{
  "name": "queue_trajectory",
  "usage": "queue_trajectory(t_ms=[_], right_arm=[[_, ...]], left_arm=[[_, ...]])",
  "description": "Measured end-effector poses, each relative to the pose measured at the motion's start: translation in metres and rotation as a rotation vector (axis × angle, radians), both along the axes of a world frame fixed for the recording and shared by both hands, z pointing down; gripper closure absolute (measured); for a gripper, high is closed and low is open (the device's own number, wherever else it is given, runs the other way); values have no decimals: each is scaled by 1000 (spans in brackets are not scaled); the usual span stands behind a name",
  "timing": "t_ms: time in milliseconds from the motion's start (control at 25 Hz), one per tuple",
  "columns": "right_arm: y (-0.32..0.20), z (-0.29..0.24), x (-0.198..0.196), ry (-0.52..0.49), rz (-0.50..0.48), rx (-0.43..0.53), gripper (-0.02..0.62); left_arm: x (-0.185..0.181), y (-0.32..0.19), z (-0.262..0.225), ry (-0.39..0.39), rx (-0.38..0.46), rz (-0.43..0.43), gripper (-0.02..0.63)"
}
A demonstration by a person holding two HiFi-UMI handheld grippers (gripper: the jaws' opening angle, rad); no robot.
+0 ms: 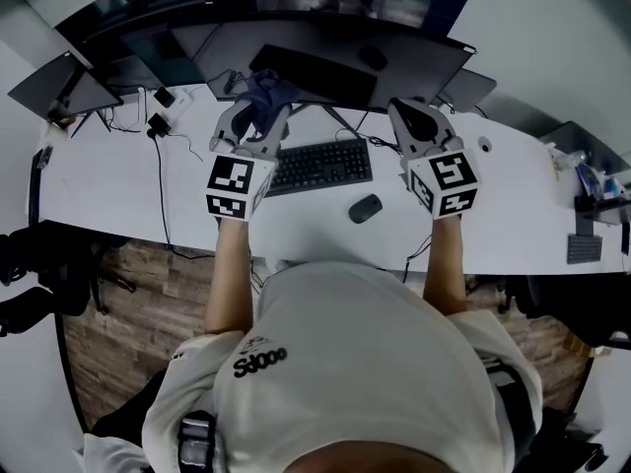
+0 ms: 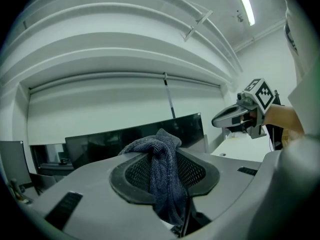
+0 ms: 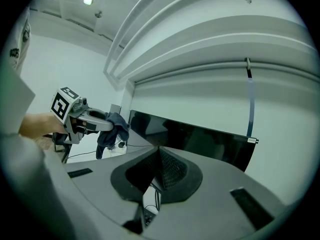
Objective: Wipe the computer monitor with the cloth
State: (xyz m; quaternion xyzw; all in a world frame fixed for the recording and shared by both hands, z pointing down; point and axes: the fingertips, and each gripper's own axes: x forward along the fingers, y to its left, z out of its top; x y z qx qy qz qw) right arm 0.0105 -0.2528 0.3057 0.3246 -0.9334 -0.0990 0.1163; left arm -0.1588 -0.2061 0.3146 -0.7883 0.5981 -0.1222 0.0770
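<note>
The wide dark computer monitor (image 1: 335, 57) stands at the back of the white desk (image 1: 118, 185). In the head view my left gripper (image 1: 258, 116) is raised in front of the monitor's lower left part, shut on a dark blue knitted cloth (image 1: 264, 92). From the left gripper view the cloth (image 2: 164, 174) is bunched between the shut jaws and hangs down, with the monitor (image 2: 130, 136) behind it. My right gripper (image 1: 412, 116) is held up before the monitor's right part. Its jaws are shut with nothing between them (image 3: 160, 156), and the monitor (image 3: 205, 139) is ahead of them.
A black keyboard (image 1: 317, 166) and a mouse (image 1: 365, 208) lie on the desk below the grippers. A second screen (image 1: 59, 87) stands at the far left, with a power adapter and cables (image 1: 158, 121) beside it. Small items (image 1: 592, 180) sit at the desk's right end.
</note>
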Motion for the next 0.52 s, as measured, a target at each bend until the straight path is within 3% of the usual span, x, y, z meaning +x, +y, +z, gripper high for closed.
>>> queue_trajectory(t_ms=[520], right_arm=[[-2, -4, -13, 23, -24, 37, 595]], left_arm=[[-1, -1, -3, -5, 1, 1, 472]])
